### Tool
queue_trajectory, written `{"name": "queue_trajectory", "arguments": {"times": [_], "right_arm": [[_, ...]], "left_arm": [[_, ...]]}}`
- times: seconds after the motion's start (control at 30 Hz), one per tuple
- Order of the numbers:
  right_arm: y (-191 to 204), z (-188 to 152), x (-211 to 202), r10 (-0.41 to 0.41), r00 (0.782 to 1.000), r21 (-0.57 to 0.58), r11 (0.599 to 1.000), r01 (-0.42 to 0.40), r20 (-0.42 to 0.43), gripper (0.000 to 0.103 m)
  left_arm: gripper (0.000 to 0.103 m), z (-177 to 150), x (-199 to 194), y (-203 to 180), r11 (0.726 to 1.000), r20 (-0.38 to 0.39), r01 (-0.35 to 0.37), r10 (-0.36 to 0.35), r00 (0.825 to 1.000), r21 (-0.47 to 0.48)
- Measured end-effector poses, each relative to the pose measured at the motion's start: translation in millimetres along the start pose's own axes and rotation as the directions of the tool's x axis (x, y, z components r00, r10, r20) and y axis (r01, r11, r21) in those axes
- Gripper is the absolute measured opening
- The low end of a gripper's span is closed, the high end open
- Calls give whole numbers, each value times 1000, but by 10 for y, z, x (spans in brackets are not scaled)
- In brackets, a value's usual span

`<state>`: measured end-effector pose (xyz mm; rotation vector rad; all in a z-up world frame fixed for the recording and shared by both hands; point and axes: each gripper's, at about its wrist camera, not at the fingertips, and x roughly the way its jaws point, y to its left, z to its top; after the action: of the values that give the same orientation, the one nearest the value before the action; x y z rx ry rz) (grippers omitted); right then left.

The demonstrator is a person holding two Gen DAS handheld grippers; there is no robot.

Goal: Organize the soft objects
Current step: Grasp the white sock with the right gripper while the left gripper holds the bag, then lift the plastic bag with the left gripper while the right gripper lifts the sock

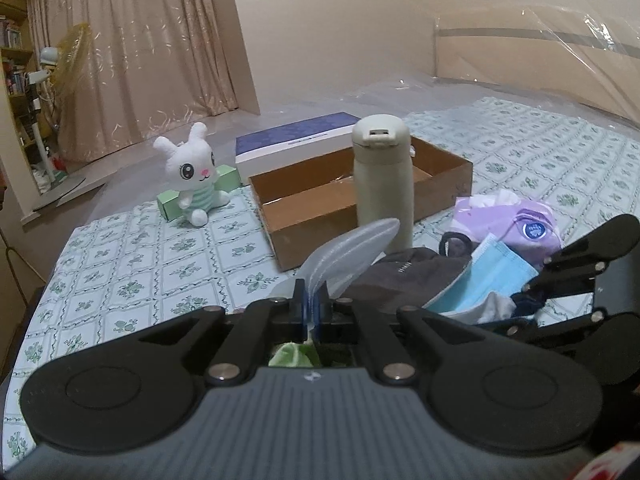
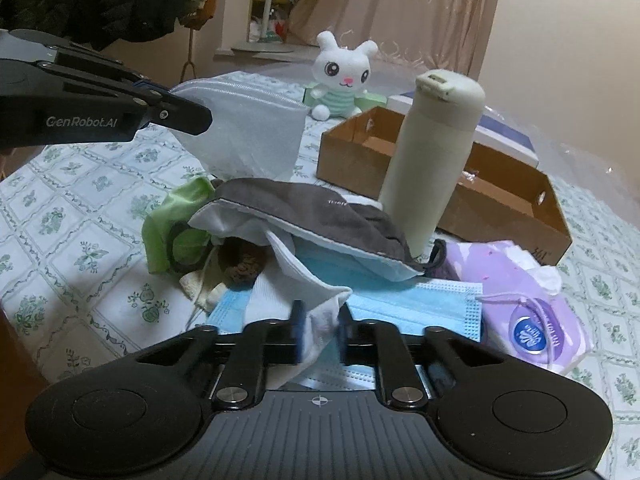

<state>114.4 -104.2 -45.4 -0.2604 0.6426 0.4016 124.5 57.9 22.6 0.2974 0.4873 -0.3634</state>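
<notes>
"GenRobot.AI" reads on the left gripper (image 2: 176,110), pinching a clear bag (image 2: 248,128) above the pile. Right gripper (image 2: 320,334) nips a white cloth (image 2: 288,280) on the floral sheet (image 2: 80,216); curtains (image 1: 140,52) behind.

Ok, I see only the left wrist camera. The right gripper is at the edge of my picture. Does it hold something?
Observer: Yes. The right gripper is shut on a corner of a white cloth from the pile.
Operator: Is anything inside the bag that I hold? I see it only from its edge.
Observer: The clear bag in the left gripper hangs above the pile and looks empty.
Operator: And what is the green thing just below my camera?
Observer: A crumpled green cloth at the pile's left side. Next to it, a brown item lies partly under the white cloth. I cannot identify it.
</notes>
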Motion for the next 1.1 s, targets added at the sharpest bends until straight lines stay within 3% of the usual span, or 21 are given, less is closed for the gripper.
{"name": "queue_trajectory", "arguments": {"times": [0.47,1.1], "right_arm": [[-44,198,-462,-63,984,-12,998,66,168,6],[-226,572,-977,-122,930,2,992,130,345,5]], "left_arm": [[2,162,-59,94,999,35,-31,32,999,-29],[2,435,-256,145,998,80,-47,50,996,-39]]}}
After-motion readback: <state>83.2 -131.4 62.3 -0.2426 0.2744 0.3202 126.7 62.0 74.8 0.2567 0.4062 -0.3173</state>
